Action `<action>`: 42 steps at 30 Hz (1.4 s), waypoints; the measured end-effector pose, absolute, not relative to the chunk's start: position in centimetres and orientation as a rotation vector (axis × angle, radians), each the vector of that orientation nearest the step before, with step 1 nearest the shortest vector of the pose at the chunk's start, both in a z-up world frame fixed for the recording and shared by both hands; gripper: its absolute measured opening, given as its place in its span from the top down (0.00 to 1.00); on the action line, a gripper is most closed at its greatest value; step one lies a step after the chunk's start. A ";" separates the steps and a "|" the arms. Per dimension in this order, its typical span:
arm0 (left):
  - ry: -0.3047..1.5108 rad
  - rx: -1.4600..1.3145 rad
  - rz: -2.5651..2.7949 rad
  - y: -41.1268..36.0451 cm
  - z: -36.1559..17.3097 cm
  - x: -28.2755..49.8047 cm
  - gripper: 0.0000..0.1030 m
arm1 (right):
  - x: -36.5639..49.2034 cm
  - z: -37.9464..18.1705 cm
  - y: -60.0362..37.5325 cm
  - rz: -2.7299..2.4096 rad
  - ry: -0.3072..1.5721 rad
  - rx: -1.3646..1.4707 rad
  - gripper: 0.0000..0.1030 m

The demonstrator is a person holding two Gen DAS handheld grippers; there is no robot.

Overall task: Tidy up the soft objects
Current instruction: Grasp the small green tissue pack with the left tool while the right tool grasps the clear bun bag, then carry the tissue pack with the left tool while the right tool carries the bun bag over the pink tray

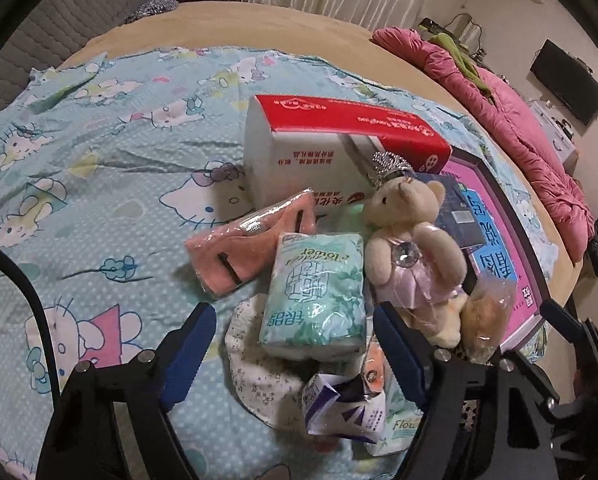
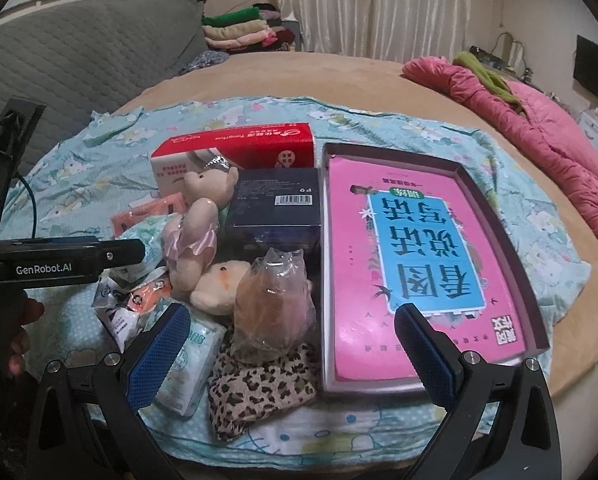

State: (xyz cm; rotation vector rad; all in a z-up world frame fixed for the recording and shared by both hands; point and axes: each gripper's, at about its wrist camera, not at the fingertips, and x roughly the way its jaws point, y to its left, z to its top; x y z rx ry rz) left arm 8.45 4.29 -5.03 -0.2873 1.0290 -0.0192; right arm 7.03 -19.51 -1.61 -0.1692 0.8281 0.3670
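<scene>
Left hand-held gripper wide, empty, over tissue pack beside teddy bear. Right hand-held gripper wide, empty, above bagged toy on bed.

A red-and-white carton, a dark blue box and a pink book in a tray are observed on the bed.

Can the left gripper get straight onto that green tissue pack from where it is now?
Probably yes. The left gripper is open, and the green tissue pack lies on top of the pile right between and ahead of its fingers. Nothing covers the pack; the teddy bear crowds its right side.
</scene>
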 end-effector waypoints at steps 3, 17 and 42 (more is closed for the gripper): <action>1.032 -0.278 -0.026 4.2 -5.3 8.6 0.23 | 7.4 -2.2 -18.7 0.370 0.830 -0.207 0.07; 1.051 -0.279 -0.080 3.8 -6.1 9.5 0.45 | 8.9 -4.0 -18.5 0.425 0.861 -0.213 0.52; 0.926 -0.304 -0.066 4.2 -1.0 5.7 0.52 | 7.3 -0.1 -20.9 0.498 0.739 -0.060 0.52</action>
